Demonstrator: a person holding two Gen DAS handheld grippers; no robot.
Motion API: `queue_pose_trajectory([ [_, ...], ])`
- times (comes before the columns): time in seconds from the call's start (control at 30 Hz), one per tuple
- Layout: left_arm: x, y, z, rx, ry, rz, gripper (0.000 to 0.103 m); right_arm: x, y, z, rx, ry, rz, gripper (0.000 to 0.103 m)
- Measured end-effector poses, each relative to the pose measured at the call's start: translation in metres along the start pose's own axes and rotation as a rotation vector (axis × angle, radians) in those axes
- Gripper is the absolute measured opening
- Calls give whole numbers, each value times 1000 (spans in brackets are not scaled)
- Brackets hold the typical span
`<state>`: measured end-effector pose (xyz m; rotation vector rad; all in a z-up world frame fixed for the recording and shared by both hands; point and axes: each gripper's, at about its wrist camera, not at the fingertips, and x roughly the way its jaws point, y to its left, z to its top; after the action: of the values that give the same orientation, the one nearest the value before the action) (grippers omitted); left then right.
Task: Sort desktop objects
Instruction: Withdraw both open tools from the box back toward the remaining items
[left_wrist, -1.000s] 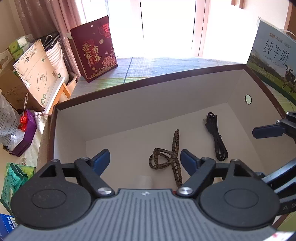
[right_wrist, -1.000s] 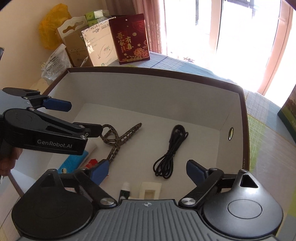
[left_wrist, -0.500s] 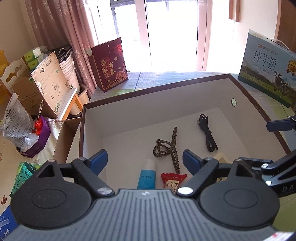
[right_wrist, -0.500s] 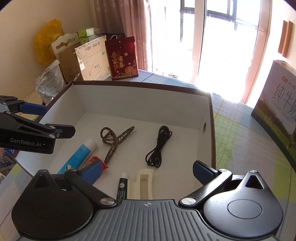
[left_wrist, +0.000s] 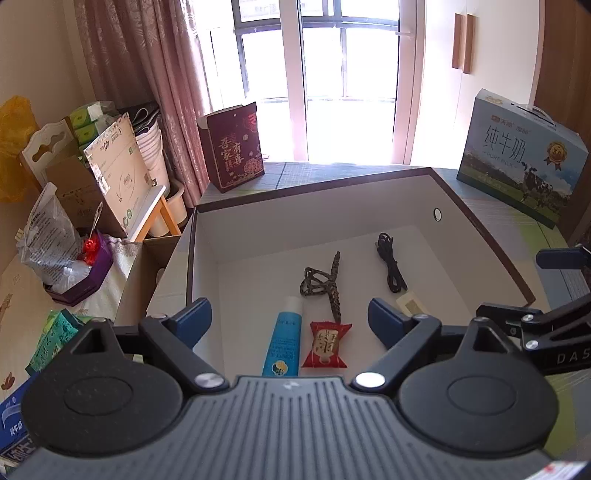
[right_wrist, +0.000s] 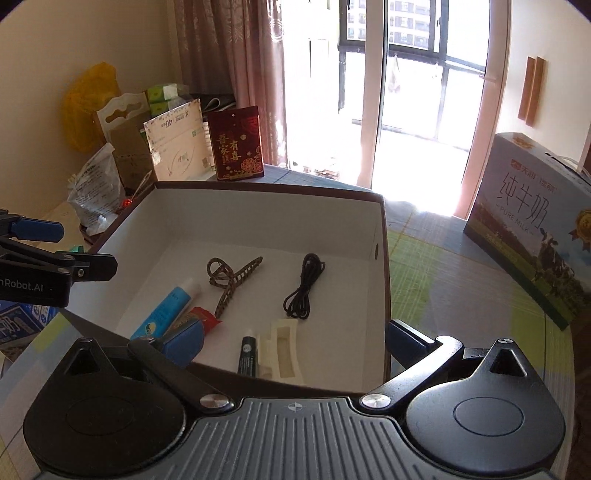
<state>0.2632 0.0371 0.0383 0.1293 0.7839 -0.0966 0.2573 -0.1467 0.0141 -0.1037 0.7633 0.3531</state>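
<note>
A white-lined box with a dark rim (left_wrist: 480, 229) (right_wrist: 384, 258) holds a leopard-print hair clip (left_wrist: 325, 286) (right_wrist: 231, 278), a coiled black cable (left_wrist: 389, 264) (right_wrist: 304, 291), a blue tube (left_wrist: 284, 339) (right_wrist: 168, 306), a red snack packet (left_wrist: 325, 345) (right_wrist: 201, 317), a cream plastic piece (left_wrist: 408, 304) (right_wrist: 280, 349) and a small black tube (right_wrist: 247, 354). My left gripper (left_wrist: 290, 321) is open and empty above the box's near edge. My right gripper (right_wrist: 293, 339) is open and empty, also over the near edge.
A dark red gift bag (left_wrist: 234, 147) (right_wrist: 236, 144) stands behind the box. A milk carton box (left_wrist: 524, 158) (right_wrist: 535, 221) stands to the right. Cartons, bags and a purple tray (left_wrist: 79, 280) crowd the left side. A checked cloth (right_wrist: 443, 288) covers the table.
Both grippers have pulled back and up from inside the box. The tube, snack packet, cream piece and black tube have come into view. Nothing in the box moved.
</note>
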Motion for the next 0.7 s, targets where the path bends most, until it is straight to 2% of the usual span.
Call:
queue_pose_trajectory([
  [0.43,-54,-3,-57,-36,-16,23,91,-63,11,-45,46,-80,3,101],
  [0.7,-63,1,-99,-57,51,9,91,-78,18,-76,76,-51,8,101],
])
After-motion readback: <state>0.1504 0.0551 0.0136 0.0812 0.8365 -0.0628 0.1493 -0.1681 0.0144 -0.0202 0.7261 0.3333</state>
